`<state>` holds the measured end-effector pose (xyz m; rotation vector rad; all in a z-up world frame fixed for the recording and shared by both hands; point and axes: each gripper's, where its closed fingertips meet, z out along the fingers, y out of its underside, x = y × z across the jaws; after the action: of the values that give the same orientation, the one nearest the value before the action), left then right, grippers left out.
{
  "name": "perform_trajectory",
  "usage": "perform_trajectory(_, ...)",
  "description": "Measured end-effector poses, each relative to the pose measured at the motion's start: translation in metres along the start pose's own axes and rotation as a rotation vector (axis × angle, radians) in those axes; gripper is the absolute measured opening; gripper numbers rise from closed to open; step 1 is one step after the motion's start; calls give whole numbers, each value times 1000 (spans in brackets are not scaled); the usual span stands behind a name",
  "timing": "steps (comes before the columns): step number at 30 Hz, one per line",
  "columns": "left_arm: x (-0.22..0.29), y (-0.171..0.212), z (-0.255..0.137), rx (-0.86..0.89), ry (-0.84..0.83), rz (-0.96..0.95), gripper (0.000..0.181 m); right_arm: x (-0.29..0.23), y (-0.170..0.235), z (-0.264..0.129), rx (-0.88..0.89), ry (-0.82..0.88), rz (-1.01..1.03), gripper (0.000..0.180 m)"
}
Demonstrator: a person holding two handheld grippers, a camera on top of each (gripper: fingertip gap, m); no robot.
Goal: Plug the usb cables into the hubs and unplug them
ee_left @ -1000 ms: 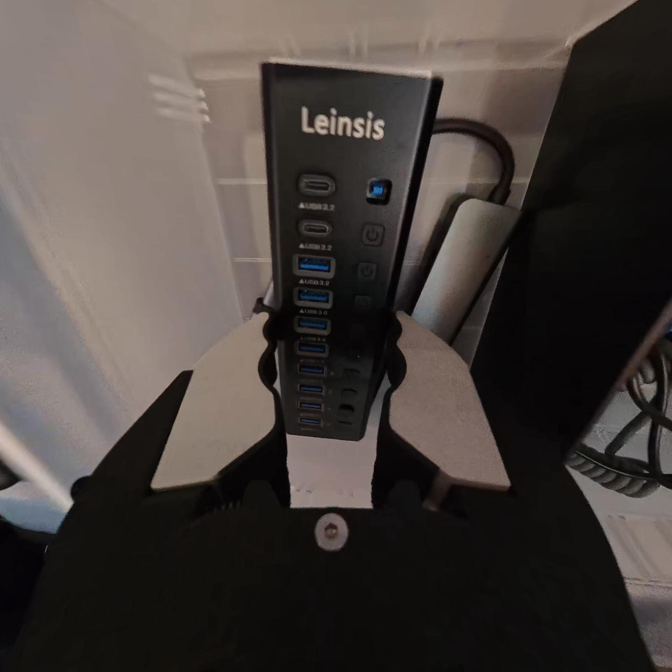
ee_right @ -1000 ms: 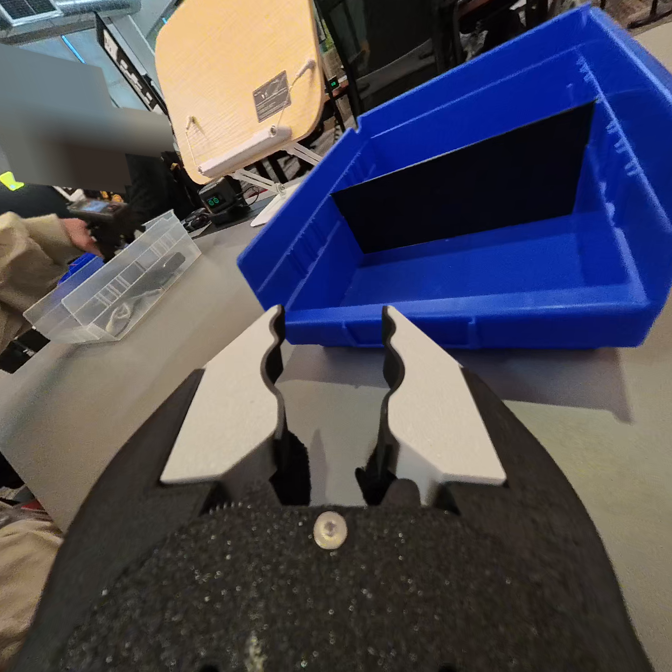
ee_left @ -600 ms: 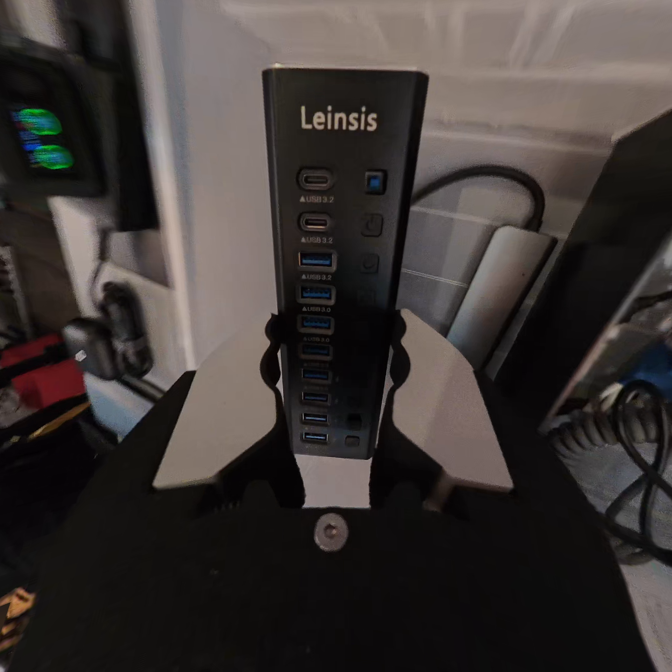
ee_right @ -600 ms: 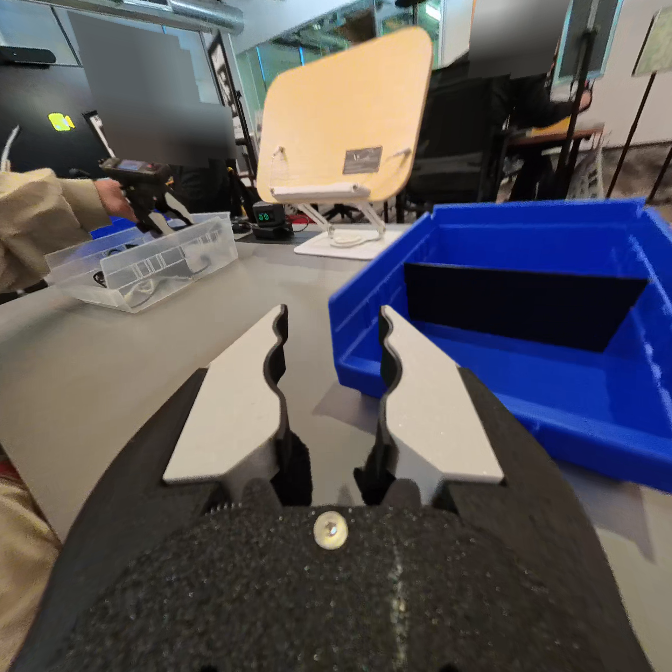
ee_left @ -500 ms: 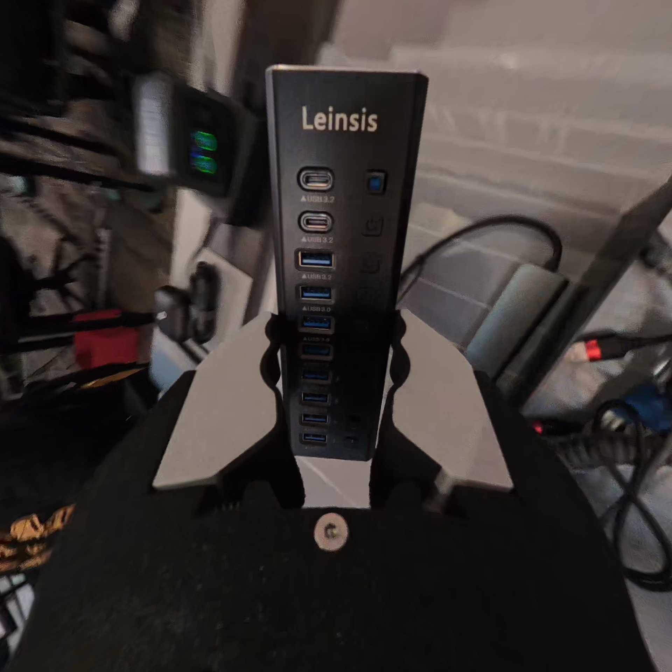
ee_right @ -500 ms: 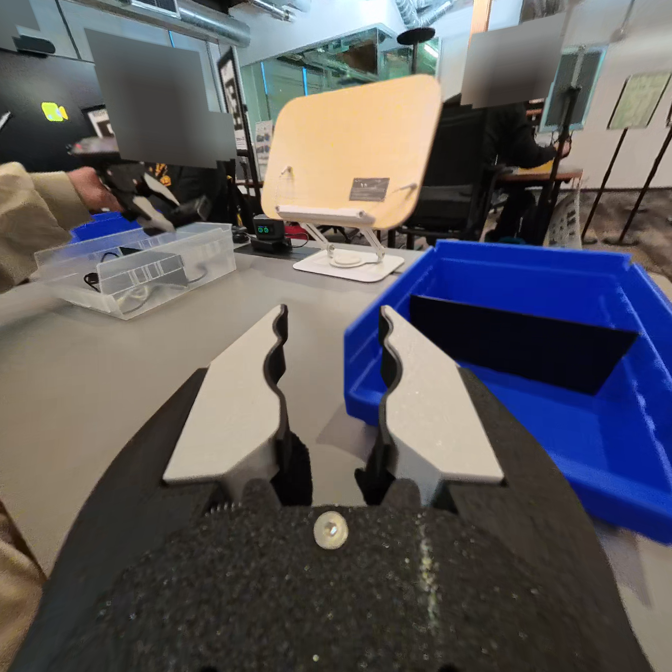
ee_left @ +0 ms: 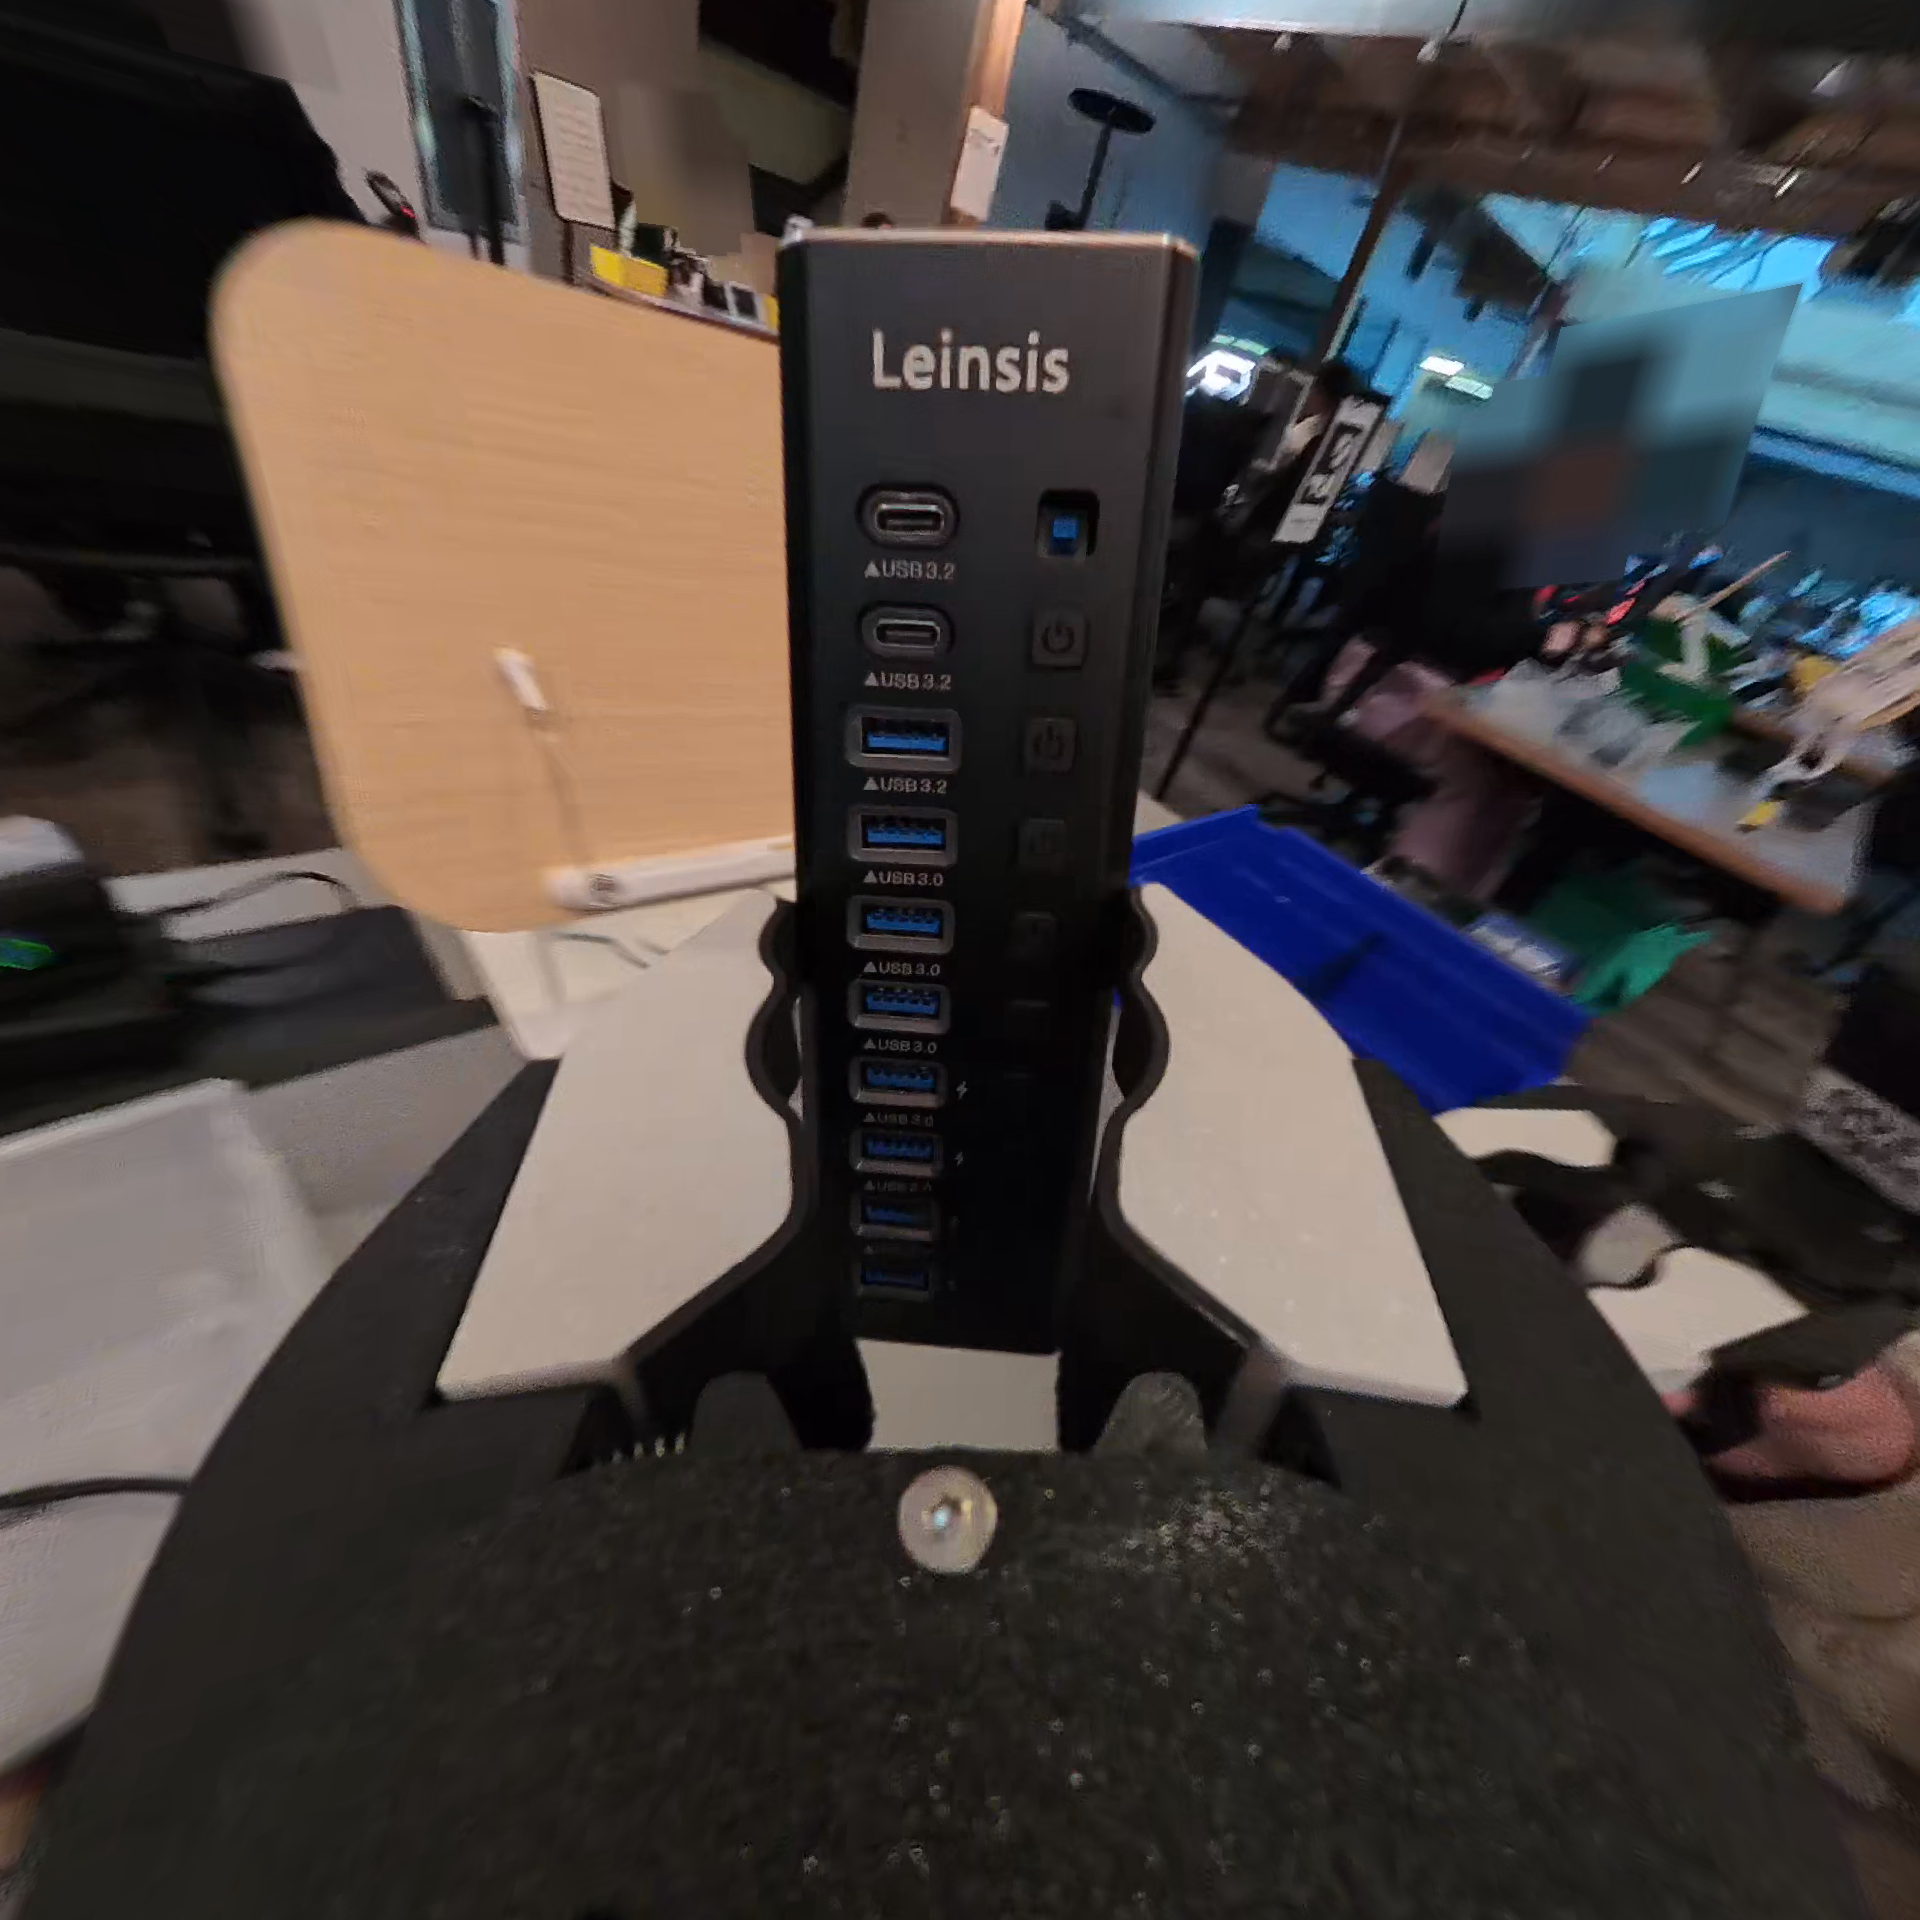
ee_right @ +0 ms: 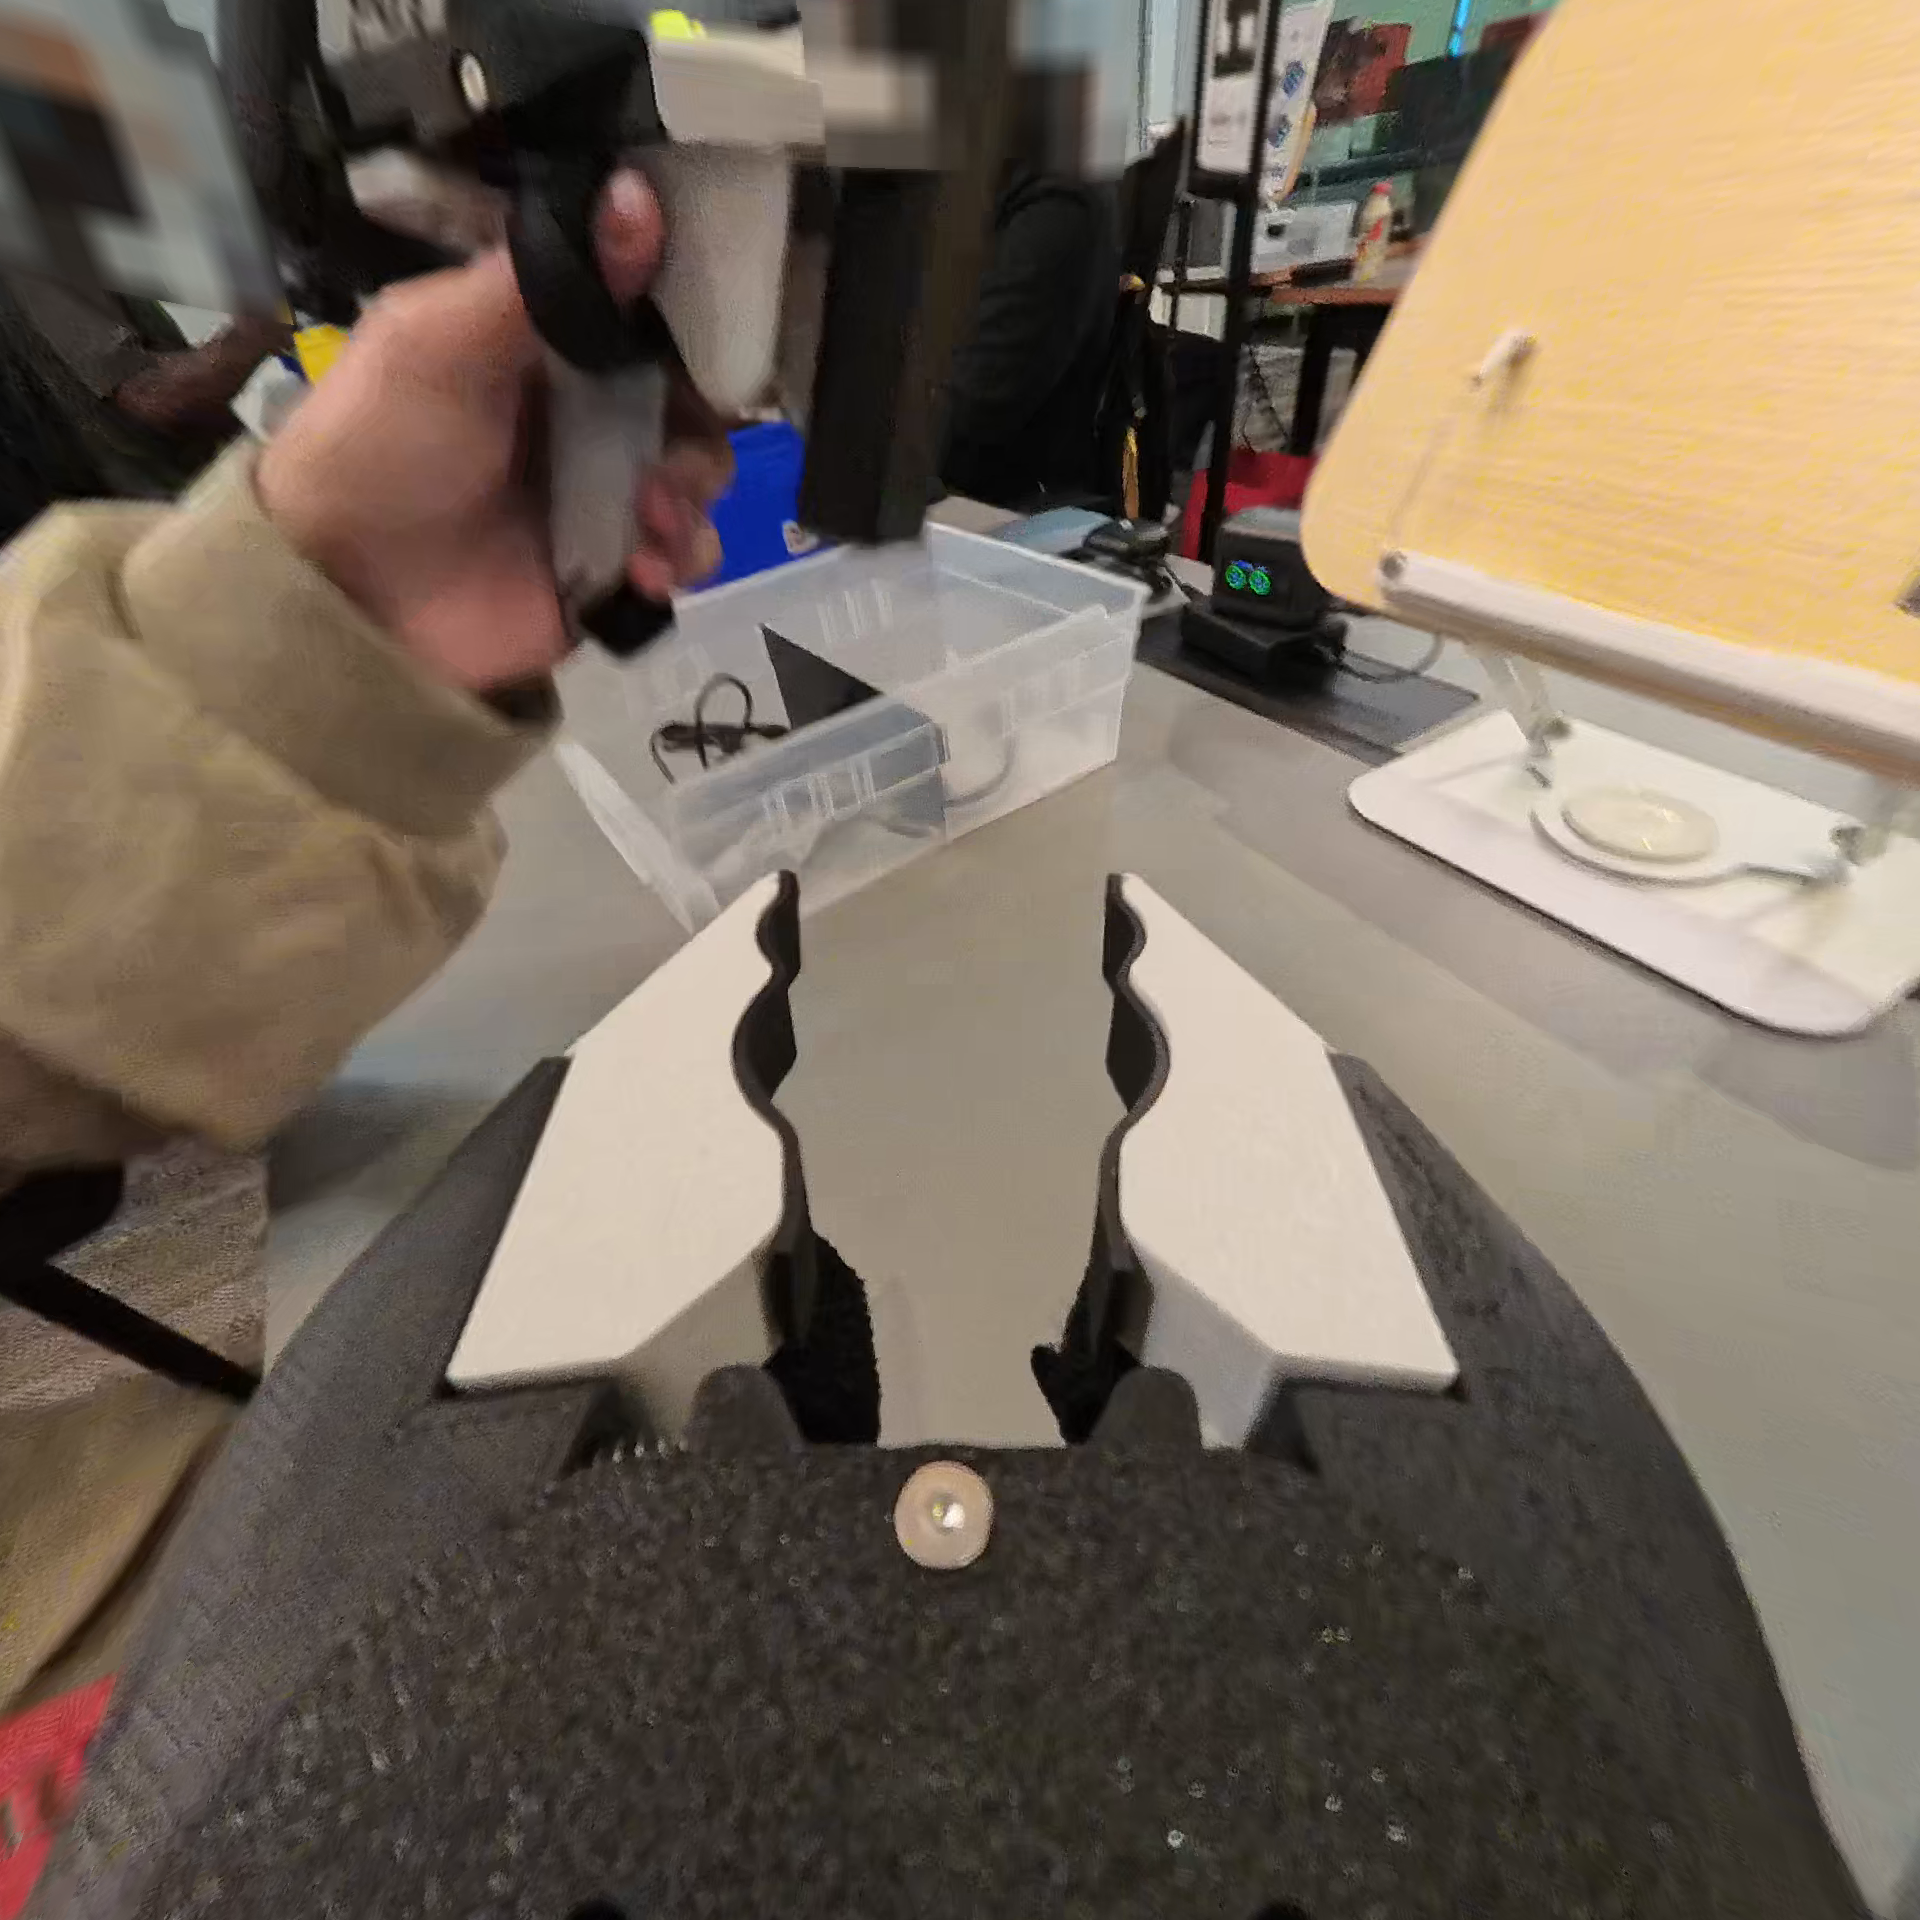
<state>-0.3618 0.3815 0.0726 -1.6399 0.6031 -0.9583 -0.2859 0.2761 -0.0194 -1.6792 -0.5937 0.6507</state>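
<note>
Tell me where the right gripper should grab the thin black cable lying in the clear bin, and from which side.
Judging by its pose, take the black cable at its raised loop, coming straight down from above: the clear bin walls block any sideways approach. The right gripper is open and empty.

hub (ee_left: 977,665) base hidden between gripper fingers, background motion-blurred

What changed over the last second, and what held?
The left gripper lifted the black hub out of the clear bin and now holds it above the table. The right gripper swung left, off the blue bin, toward the clear one. Unchanged: left clamped on the hub, right open and empty.
</note>
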Motion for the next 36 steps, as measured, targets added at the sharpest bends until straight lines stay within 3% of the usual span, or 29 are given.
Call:
perform_trajectory(6,62,45,30,13,44,-147,59,-10,-8,39,-54,36,-26,59)
perform_trajectory(11,78,71,42,-39,32,-121,58,-32,-8,33,1,-90,89,58)
perform_trajectory(15,84,81,46,-78,74,-137,58,-26,3,14,-64,-181,86,58)
perform_trajectory(18,81,82,42,-72,40,-21,58,3,12,-7,-128,-235,222,59)
perform_trajectory(23,90,91,33,-26,-22,328,57,41,-21,-33,39,-307,562,58)
perform_trajectory(28,114,105,33,36,-125,603,58,15,-18,-17,56,-487,772,58)
perform_trajectory(30,116,113,37,25,-173,648,58,6,-15,-11,59,-532,807,46)
perform_trajectory(32,113,123,40,10,-212,656,57,11,-7,-4,71,-465,801,28)
perform_trajectory(36,100,153,39,-113,-187,539,55,24,24,7,-65,-347,725,26)
